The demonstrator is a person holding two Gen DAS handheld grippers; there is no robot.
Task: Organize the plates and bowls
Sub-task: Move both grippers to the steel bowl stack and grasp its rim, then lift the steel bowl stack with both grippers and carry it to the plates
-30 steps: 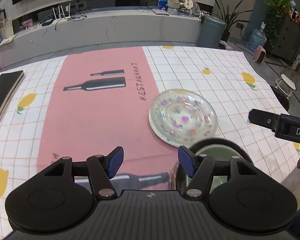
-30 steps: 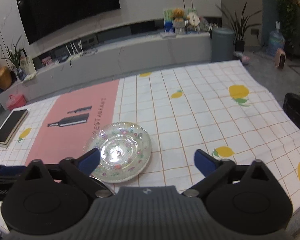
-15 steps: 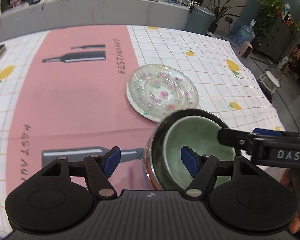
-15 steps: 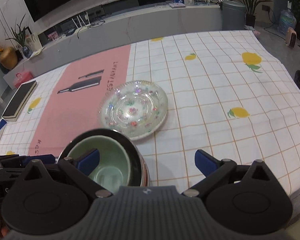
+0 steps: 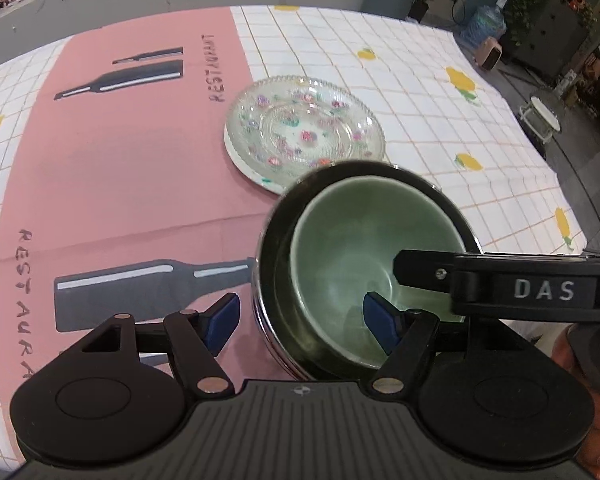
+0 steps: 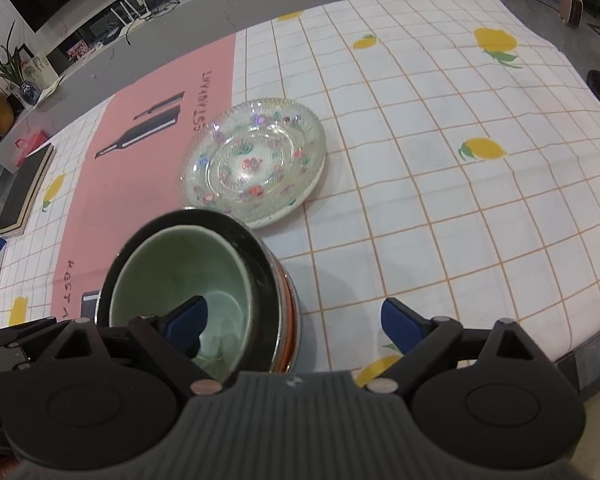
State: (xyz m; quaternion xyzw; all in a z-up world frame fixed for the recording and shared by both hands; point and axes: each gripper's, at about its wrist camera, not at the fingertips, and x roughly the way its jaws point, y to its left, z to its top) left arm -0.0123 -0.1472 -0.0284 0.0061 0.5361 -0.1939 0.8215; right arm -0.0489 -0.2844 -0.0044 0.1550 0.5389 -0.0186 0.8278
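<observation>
Near worktop (image 6: 440, 168) front edge: green bowl (image 5: 352, 248) nested inside dark metal bowl (image 5: 272, 240), glass plate (image 6: 256, 164) just behind. Left tongs (image 5: 298, 318) gaping, just widening, straddling nested rims; right tongs (image 6: 294, 322) gaping, just narrowing, likewise unclamped. Risks: pinching both rims lifts whole stack; glazed wall slips; swing knocks plate

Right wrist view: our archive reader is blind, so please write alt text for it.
The open right gripper straddles the right wall of a green bowl nested in a steel bowl. Behind sits a floral glass plate on a lemon-print tablecloth.
</observation>
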